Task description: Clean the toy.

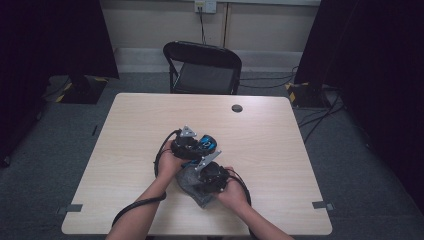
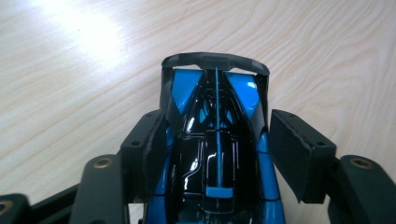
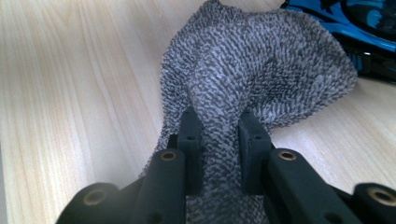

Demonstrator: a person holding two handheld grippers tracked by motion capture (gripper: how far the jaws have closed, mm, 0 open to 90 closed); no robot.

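A: Cloth [image 3: 261, 65] is pinched in the right tongs [image 3: 218, 126]; both jaws are closed on a bunched fold, and the rest billows ahead of the tips and drapes onto the counter [image 3: 70, 70].

B: And the left tongs [image 2: 217, 140]?

A: Jaws astride the blue-and-black toy car [image 2: 217, 154], body between them, rear wing ahead of the tips. The left-hand pad touches the car's flank; the right-hand pad stands slightly off it. So parted around the car, not clamped, as far as I can judge.

B: Position of the car relative to the cloth?

A: In the right gripper view the car [image 3: 359, 28] lies just beyond the cloth, ahead and to the right of the tips. From above, both tongs sit close together, mid-counter.

B: Step in hand looks like wiping the car. Notes for doing it well?

A: Close the left jaws lightly on the body sides to steady it, clear of the thin wing. Keep a fat wad of cloth past the right tips so fabric, not jaw, meets the gloss. Stroke along the body.
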